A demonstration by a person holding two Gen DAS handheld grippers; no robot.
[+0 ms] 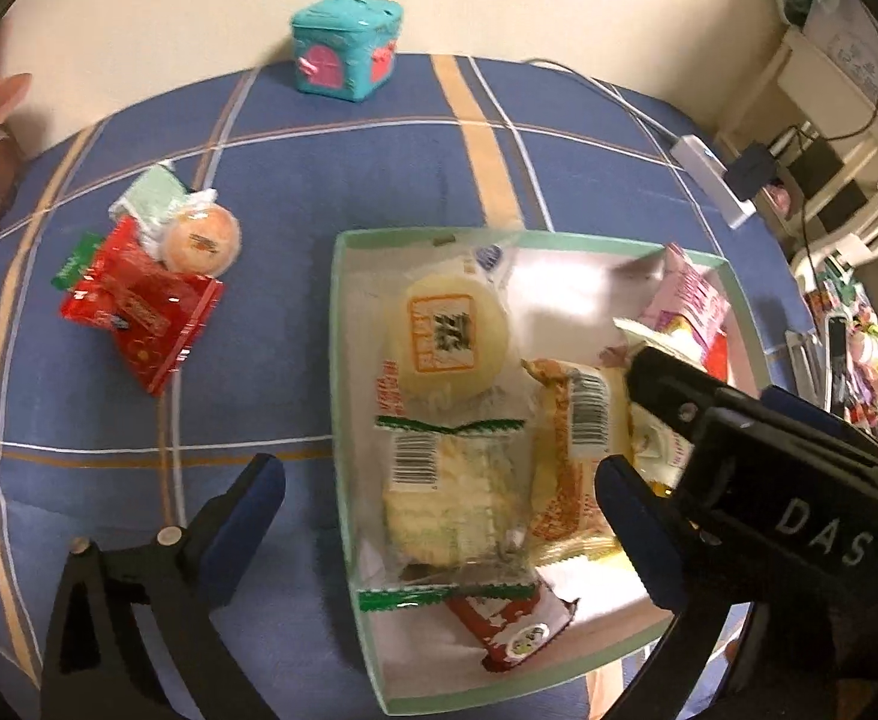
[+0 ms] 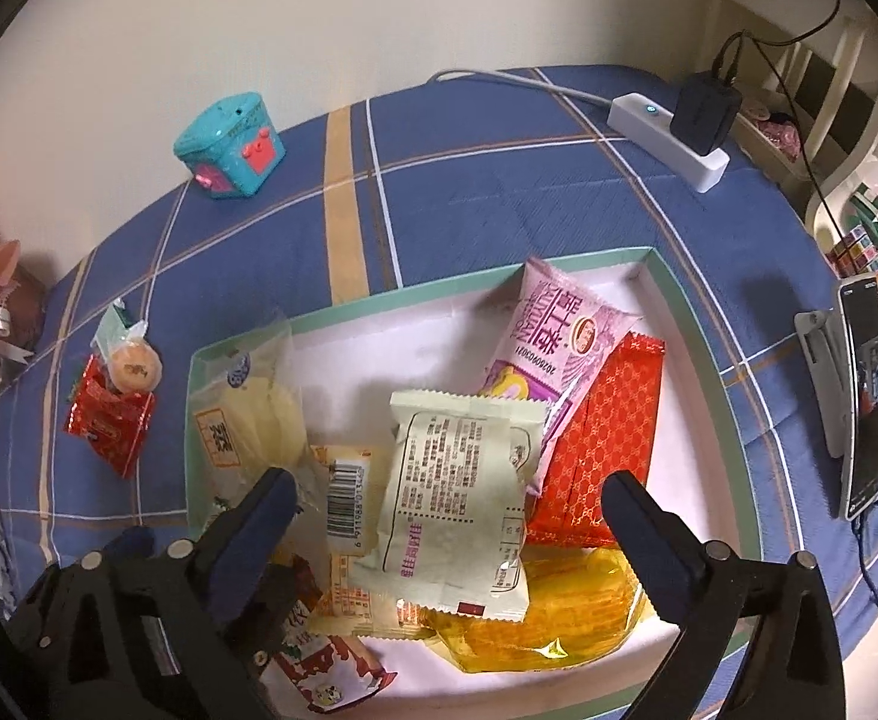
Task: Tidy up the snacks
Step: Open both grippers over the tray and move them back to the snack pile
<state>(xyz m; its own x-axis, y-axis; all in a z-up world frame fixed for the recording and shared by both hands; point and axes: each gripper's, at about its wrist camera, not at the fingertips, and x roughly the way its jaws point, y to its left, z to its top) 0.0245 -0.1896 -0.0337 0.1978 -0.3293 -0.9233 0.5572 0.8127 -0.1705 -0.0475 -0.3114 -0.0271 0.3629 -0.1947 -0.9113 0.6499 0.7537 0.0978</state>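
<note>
Across the lower frame of the right wrist view, the right gripper point(image 2: 445, 498) is held with jaws spread wide and nothing clamped, above a cream packet point(image 2: 463, 498) lying in the green-rimmed box point(image 2: 703, 360); the left gripper point(image 1: 439, 480) is likewise parted and empty over a round pastry point(image 1: 448, 333) in that box; loose snacks point(image 1: 151, 294) are left at the left of the blue checked cloth point(image 1: 379, 180).

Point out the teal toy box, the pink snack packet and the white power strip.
teal toy box point(image 2: 229, 147): right wrist view, front face.
pink snack packet point(image 2: 559, 336): right wrist view, middle of the wrapper.
white power strip point(image 2: 667, 138): right wrist view, top surface.
</note>
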